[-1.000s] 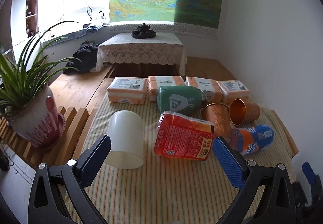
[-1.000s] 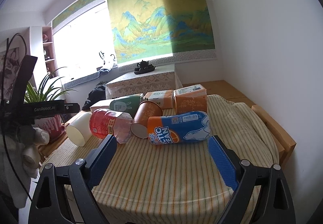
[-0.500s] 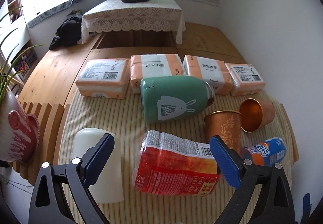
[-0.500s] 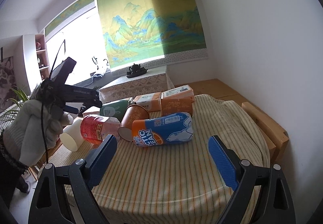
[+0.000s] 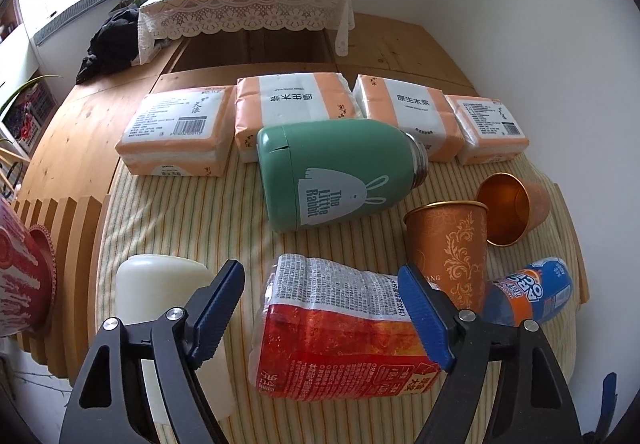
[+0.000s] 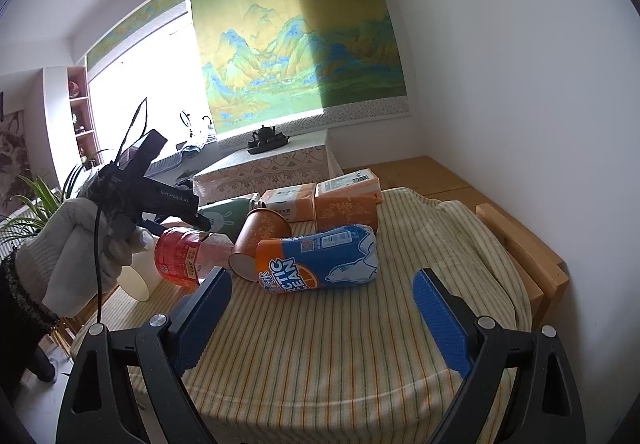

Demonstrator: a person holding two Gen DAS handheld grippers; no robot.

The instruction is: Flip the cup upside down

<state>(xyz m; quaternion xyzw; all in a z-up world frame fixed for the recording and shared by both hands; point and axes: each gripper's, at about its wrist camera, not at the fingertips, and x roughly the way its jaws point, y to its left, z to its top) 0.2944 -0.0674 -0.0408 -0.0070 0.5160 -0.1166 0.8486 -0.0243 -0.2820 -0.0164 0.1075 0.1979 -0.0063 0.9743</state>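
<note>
A tall copper cup with scroll pattern [image 5: 450, 244] stands upright on the striped cloth; in the right wrist view [image 6: 260, 236] it looks tilted behind the blue bottle. A small copper cup [image 5: 508, 208] lies on its side beside it. A white plastic cup [image 5: 160, 292] lies on its side at the left, partly behind my left finger. My left gripper [image 5: 324, 312] is open, above the red packet [image 5: 340, 328], with the tall copper cup just past its right finger. My right gripper [image 6: 324, 308] is open and empty over the table's near side.
A green bottle [image 5: 336, 172] lies on its side mid-table. A blue-orange bottle [image 6: 320, 256] lies near the tall cup. Several tissue packs [image 5: 292, 104] line the far edge. A red plant pot [image 5: 20, 284] stands at the left. The table drops off right [image 6: 520, 244].
My left gripper has moved forward over the table and tilted down; the objects loom larger. In the right wrist view the left hand has moved in over the red packet. My right gripper has barely moved.
</note>
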